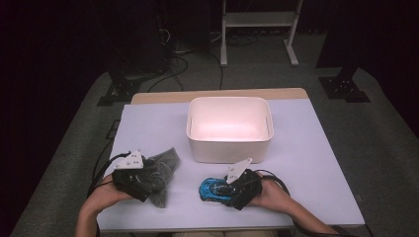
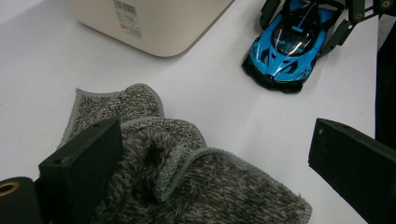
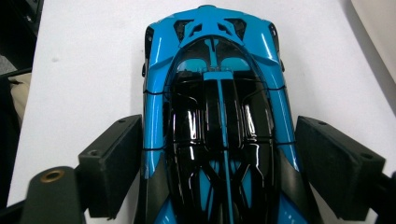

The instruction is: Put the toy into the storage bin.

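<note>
A blue and black toy car (image 1: 212,189) sits on the white table (image 1: 306,163), near its front edge and right of centre. My right gripper (image 1: 229,190) comes at the car from behind. Its two jaws press against both flanks of the toy car (image 3: 217,116), so my right gripper (image 3: 218,140) is shut on it. A crumpled grey cloth (image 1: 164,170) lies at the front left. My left gripper (image 1: 148,180) stands open over the cloth (image 2: 187,177). In the left gripper view, one jaw of the left gripper (image 2: 215,140) rests on the cloth and the other is above bare table.
An empty white bin (image 1: 230,148) stands in the middle of the table, just beyond the car and the cloth. The bin's labelled wall (image 2: 154,23) is close ahead of the left gripper. A white frame (image 1: 259,19) stands on the floor behind the table.
</note>
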